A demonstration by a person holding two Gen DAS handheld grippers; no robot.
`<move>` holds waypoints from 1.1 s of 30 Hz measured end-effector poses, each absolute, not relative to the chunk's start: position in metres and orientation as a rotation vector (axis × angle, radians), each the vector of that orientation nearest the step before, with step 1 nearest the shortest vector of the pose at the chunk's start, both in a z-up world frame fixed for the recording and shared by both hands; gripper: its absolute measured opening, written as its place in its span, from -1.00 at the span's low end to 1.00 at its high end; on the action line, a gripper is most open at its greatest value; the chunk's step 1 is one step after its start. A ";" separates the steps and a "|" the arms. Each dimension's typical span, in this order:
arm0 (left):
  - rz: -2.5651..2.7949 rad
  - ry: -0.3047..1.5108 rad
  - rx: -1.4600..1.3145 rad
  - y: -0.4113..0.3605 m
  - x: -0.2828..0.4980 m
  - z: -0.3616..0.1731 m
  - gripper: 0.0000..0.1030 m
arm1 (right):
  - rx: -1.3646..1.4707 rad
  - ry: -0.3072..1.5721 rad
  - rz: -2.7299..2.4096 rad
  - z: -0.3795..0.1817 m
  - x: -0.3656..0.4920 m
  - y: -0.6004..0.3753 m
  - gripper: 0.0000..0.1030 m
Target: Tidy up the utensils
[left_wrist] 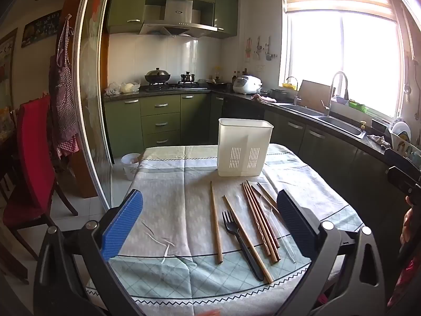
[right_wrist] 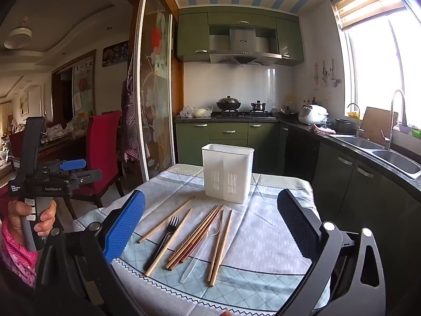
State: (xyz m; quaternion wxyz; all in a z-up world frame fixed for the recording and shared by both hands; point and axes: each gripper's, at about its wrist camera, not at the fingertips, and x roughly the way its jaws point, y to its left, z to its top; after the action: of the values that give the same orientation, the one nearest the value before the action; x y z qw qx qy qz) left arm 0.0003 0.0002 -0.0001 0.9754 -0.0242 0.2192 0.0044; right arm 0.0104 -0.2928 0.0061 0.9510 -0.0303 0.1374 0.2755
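Utensils (left_wrist: 244,226) lie loose on the tablecloth (left_wrist: 168,200) before the white holder (left_wrist: 244,150); each hand-held gripper (left_wrist: 210,226) (right_wrist: 210,226) spread wide, empty.

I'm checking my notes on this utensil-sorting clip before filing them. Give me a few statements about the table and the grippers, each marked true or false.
1. The white holder stands upright on the tablecloth, beyond the utensils. True.
2. The black fork already stands in the holder. False: it lies flat on the cloth among the chopsticks.
3. The left gripper is open and holds nothing. True.
4. The right gripper is clamped on a chopstick. False: its jaws stand wide apart, with nothing in them.
5. A clear plastic spoon lies among the chopsticks. True.
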 end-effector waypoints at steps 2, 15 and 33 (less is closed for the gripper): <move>0.008 0.443 -0.049 0.000 0.000 0.000 0.88 | -0.062 0.283 0.557 0.006 0.011 -0.293 0.92; 0.007 0.450 -0.050 0.000 0.000 0.000 0.88 | -0.069 0.286 0.546 0.007 0.006 -0.294 0.92; 0.008 0.450 -0.049 0.001 0.002 0.000 0.88 | -0.071 0.298 0.543 0.001 0.013 -0.288 0.92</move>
State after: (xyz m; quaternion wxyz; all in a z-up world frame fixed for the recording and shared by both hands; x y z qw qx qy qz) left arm 0.0024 0.0008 0.0001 0.9745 -0.0245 0.2229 0.0039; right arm 0.0132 -0.2878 0.0006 0.9519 -0.0349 0.1466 0.2669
